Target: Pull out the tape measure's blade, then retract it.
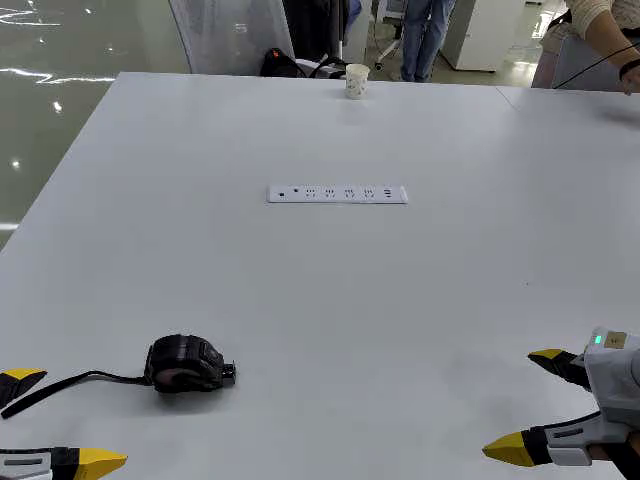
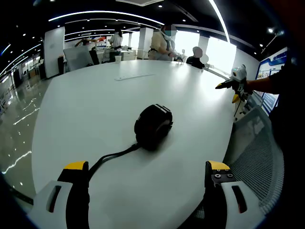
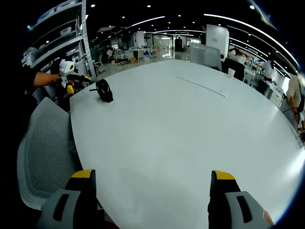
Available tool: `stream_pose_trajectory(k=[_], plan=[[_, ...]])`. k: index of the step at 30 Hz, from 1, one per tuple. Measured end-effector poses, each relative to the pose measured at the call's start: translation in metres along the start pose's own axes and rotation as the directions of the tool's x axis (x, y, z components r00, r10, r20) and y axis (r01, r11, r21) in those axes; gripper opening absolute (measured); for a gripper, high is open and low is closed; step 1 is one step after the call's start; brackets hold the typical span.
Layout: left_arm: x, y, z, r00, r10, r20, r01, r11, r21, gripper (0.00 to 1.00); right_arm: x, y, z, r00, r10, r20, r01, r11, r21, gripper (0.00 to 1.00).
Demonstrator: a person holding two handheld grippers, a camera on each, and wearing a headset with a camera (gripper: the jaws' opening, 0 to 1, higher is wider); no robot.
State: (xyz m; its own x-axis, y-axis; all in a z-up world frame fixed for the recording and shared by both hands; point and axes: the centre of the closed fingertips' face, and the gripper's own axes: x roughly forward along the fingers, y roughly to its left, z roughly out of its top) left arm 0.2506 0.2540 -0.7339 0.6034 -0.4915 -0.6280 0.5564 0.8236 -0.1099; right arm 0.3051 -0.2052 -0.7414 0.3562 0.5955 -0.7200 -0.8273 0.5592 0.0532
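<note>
White table [image 1: 400, 300] spanning the head view, task not yet begun by the look of it. Long power strip [image 1: 338, 194] lying flat toward 12 o'clock of table centre, well apart from the work. Low at 8 o'clock, left gripper [image 1: 80, 417], fingers [image 2: 76, 168] spread wide, holding nothing. Low at 4 o'clock, right gripper [image 1: 508, 403], fingers [image 3: 221, 177] likewise wide and empty. Black tape measure [image 1: 185, 363] resting on the table at 7 o'clock, near the left gripper, well apart from the right. Dead ahead at 12 o'clock between the left fingers in the left gripper view, untouched. Small paper cup [image 1: 357, 81] upright at the far 12 o'clock edge, out of the way. Black wrist strap [image 1: 70, 382] trailing off the case toward 9 o'clock, its end close to one left finger. Small tab [image 1: 229, 372] on the case's 3 o'clock side, probably the blade hook, too small to confirm. Judged step: reach in and pin the case. To do it well: close the left fingers across the case body, not the strap, clear of the blade mouth. Bring the right gripper over from 4 o'clock and pinch only the hook. Pull straight toward 3 o'clock, low along the table, no kinks. For the retract, ease back rather than letting it snap.
</note>
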Motion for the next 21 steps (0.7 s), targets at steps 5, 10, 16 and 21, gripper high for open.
stream_pose_trajectory(k=[5, 10, 16, 21], plan=[[0.0003, -0.0039, -0.0019, 0.9998, -0.018, -0.010, 0.018, 1.000, -0.012, 0.99, -0.0003, -0.0002, -0.0003, 1.0000, 0.001, 0.000, -0.001, 1.000, 0.002, 0.99], [0.0019, -0.0045, -0.0040, 0.9994, -0.028, -0.022, 0.028, 1.000, -0.006, 0.99, -0.0001, -0.0007, -0.0004, 1.0000, 0.002, -0.001, -0.002, 1.000, 0.006, 0.99], [0.0017, -0.0050, -0.0053, 0.9990, -0.035, -0.027, 0.034, 0.999, -0.011, 0.99, 0.0001, -0.0015, -0.0010, 1.0000, 0.003, -0.004, -0.003, 1.000, 0.002, 0.99], [0.0008, -0.0050, -0.0055, 0.9990, -0.037, -0.026, 0.037, 0.999, -0.017, 0.99, 0.0008, -0.0002, -0.0003, 0.9999, 0.010, -0.005, -0.010, 1.000, 0.001, 0.99]])
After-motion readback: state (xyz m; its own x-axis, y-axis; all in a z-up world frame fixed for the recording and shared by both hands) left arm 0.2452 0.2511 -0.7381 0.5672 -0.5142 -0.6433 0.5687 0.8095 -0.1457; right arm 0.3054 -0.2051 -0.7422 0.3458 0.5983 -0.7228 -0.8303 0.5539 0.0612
